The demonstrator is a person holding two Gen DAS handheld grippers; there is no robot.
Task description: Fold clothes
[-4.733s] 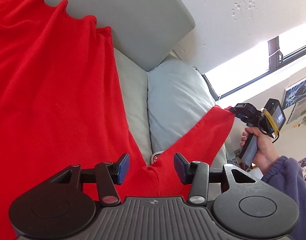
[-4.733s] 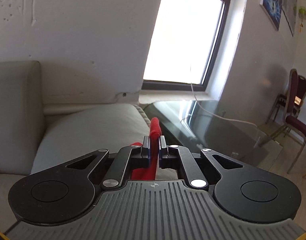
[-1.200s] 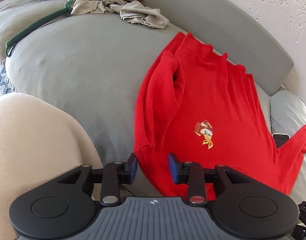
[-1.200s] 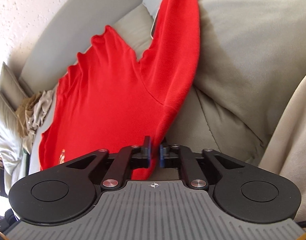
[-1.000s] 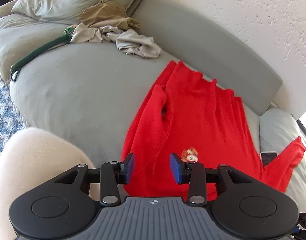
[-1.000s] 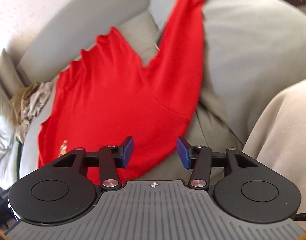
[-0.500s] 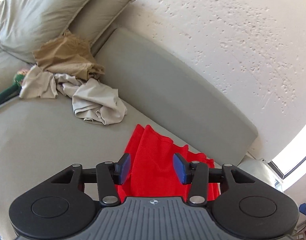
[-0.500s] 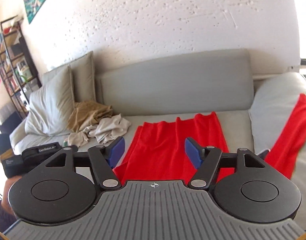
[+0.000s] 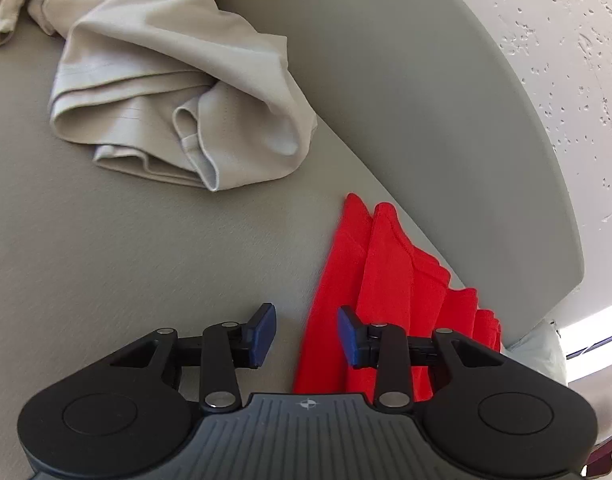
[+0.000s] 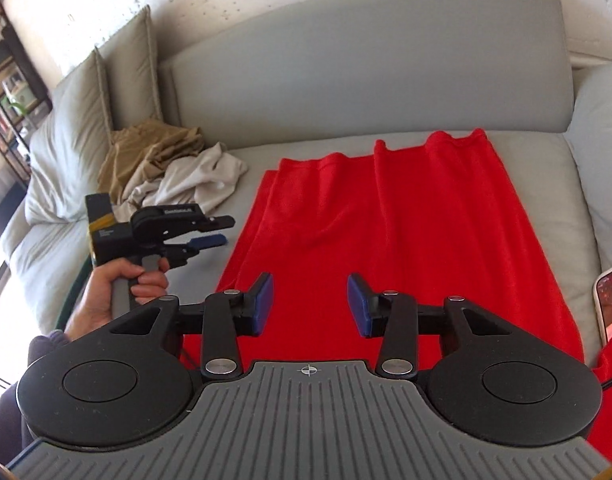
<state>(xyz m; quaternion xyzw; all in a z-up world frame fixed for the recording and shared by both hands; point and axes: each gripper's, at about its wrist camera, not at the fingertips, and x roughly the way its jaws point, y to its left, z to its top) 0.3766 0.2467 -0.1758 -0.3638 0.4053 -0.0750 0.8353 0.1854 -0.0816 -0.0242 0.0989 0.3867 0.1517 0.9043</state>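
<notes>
Left claw (image 10: 210,232) level, gaping beside red garment (image 10: 405,232), right claw (image 10: 307,306) gaping above

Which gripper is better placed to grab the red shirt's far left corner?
Left. The left gripper hangs open beside the red shirt near that edge; the right gripper, also open, sits over the shirt's middle.

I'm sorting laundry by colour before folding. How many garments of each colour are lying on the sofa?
Red: 1, the red knit garment spread flat on the grey sofa seat.
Beige: 1, the crumpled light beige garment.
Tan: 1, the bunched tan-brown garment behind it.
Total: 3. Both grippers, left and right, hold nothing.
</notes>
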